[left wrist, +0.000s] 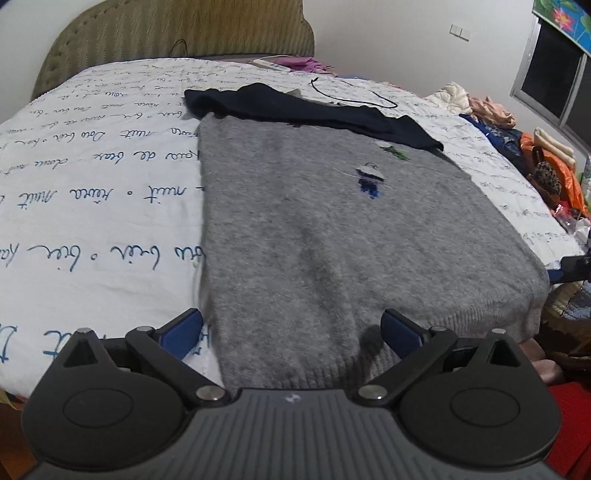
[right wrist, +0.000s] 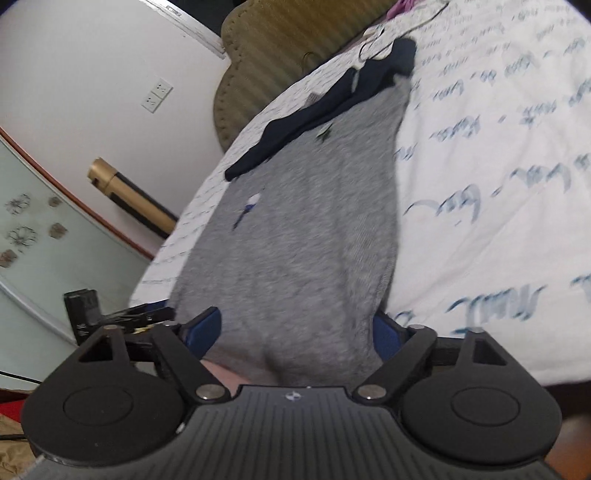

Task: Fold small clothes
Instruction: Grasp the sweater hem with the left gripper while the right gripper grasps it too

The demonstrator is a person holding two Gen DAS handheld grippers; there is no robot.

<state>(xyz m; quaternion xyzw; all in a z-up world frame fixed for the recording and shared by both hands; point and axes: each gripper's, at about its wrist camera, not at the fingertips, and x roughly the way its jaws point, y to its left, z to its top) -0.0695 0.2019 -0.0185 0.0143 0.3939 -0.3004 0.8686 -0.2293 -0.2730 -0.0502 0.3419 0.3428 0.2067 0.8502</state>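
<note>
A grey knitted sweater (left wrist: 314,221) with a small embroidered figure (left wrist: 371,179) lies flat on the bed's white sheet (left wrist: 92,184), hem toward me. A dark navy piece of clothing (left wrist: 295,107) lies across its far end. My left gripper (left wrist: 293,328) is open at the hem's left corner, one finger over the sheet and the other over the knit. In the right wrist view the sweater (right wrist: 295,240) runs away from my right gripper (right wrist: 295,330). Its jaws stand wide with the bunched hem between them. I see no firm pinch.
A padded headboard (left wrist: 177,33) stands at the far end of the bed. A thin black cable (left wrist: 351,98) lies on the sheet beyond the sweater. Piled clothes (left wrist: 546,155) sit to the right under a window (left wrist: 554,66). A gold and black cylinder (right wrist: 129,195) lies beside the bed.
</note>
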